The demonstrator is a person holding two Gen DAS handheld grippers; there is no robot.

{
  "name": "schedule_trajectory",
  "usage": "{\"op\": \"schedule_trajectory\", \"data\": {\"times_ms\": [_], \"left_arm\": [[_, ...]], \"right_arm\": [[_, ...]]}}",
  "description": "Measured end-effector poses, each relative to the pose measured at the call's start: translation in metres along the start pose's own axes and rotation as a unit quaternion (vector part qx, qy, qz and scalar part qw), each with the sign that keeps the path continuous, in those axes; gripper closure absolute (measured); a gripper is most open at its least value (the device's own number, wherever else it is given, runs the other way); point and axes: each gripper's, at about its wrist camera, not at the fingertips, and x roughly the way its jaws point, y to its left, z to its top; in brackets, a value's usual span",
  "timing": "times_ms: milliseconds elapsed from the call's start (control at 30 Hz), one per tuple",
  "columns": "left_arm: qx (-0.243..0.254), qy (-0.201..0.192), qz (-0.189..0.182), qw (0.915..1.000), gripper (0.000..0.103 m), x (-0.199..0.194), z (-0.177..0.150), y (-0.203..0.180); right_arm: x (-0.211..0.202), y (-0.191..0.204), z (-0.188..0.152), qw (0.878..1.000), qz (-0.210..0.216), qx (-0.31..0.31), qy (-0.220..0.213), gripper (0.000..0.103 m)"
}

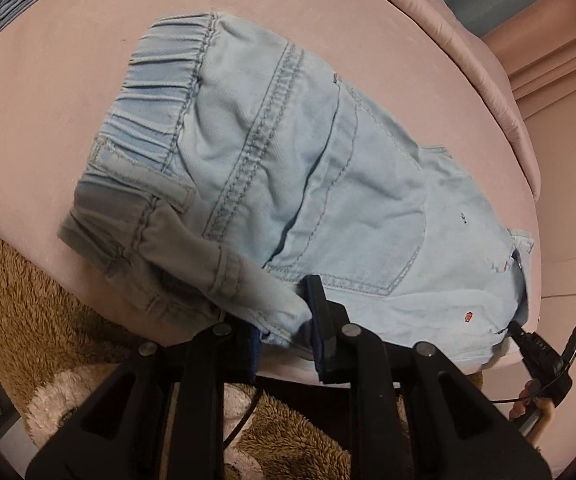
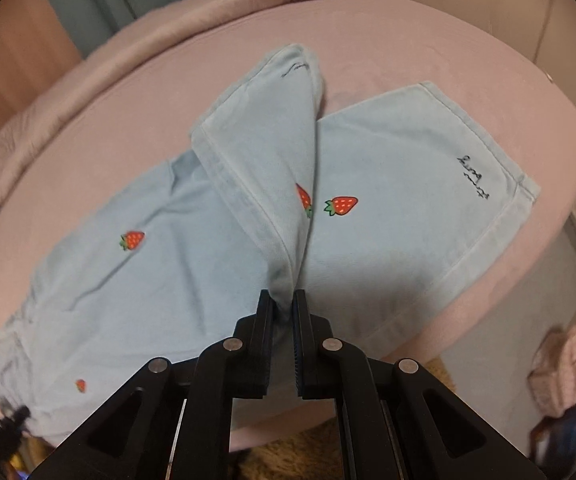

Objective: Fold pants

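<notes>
One pair of light-blue pants [image 1: 296, 168] spread on pink bed [image 1: 48, 92], waistband end twd left side. Left gripper [image 1: 284, 332] pinching a waist-corner fold near bed edge. Right gripper [image 2: 282, 306] clamped on a lifted leg fold. Four strawberry prints [image 2: 342, 205] visible in right view, one script embroidery [image 2: 473, 176] nr hem. Brown fuzzy rug [image 1: 28, 320] below bed.

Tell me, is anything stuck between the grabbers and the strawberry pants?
Nothing visible is. The left gripper pinches the pants at the waist end, and the right gripper pinches a leg fold directly. The pink cushion around them shows nothing else.
</notes>
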Motion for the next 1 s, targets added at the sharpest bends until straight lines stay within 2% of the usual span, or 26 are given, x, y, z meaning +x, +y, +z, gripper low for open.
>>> {"op": "schedule_trajectory", "data": {"times_ms": [33,100,167,333,467,533,600,633,700,767,867,1000], "left_arm": [[-0.002,0.000,-0.002,1.0000,0.083,0.001,0.000,0.001],[-0.004,0.000,-0.004,1.0000,0.082,0.003,0.002,-0.002],[-0.006,-0.001,-0.006,1.0000,0.082,0.006,0.002,-0.003],[-0.006,-0.004,-0.008,0.9999,0.081,0.003,-0.003,0.005],[-0.009,-0.005,-0.011,0.9999,0.081,0.003,-0.003,0.004],[-0.009,-0.005,-0.008,0.9999,0.081,0.004,-0.003,0.004],[-0.007,-0.004,-0.008,0.9999,0.081,0.004,-0.004,0.004],[-0.007,-0.004,-0.008,0.9999,0.081,0.004,-0.003,0.003],[-0.006,-0.002,-0.008,0.9999,0.081,0.004,-0.003,0.003],[-0.007,0.000,-0.010,0.9999,0.081,0.004,-0.003,0.003],[-0.007,0.001,-0.012,0.9999,0.081,0.003,-0.002,0.004],[-0.005,0.005,-0.010,0.9999,0.081,0.003,0.000,0.004]], "right_arm": [[-0.002,0.002,0.003,1.000,-0.009,-0.008,-0.003,0.089],[-0.007,0.011,0.012,0.999,-0.039,-0.034,-0.015,0.061],[-0.012,0.017,0.023,0.997,-0.047,-0.055,-0.036,0.051],[-0.004,0.040,0.061,0.994,-0.032,-0.094,-0.045,0.050],[0.027,0.063,0.081,0.989,-0.051,-0.135,-0.025,0.051],[0.046,0.070,0.088,0.987,-0.067,-0.144,-0.011,0.053],[0.056,0.070,0.091,0.986,-0.077,-0.151,-0.002,0.073],[0.063,0.072,0.094,0.985,-0.075,-0.152,0.002,0.077],[0.067,0.069,0.095,0.986,-0.078,-0.147,-0.002,0.093],[0.061,0.062,0.097,0.989,-0.072,-0.127,-0.015,0.095],[0.030,0.033,0.098,0.996,-0.032,-0.052,-0.061,0.096],[-0.015,-0.019,0.087,0.991,-0.008,0.052,-0.121,0.096]]}}
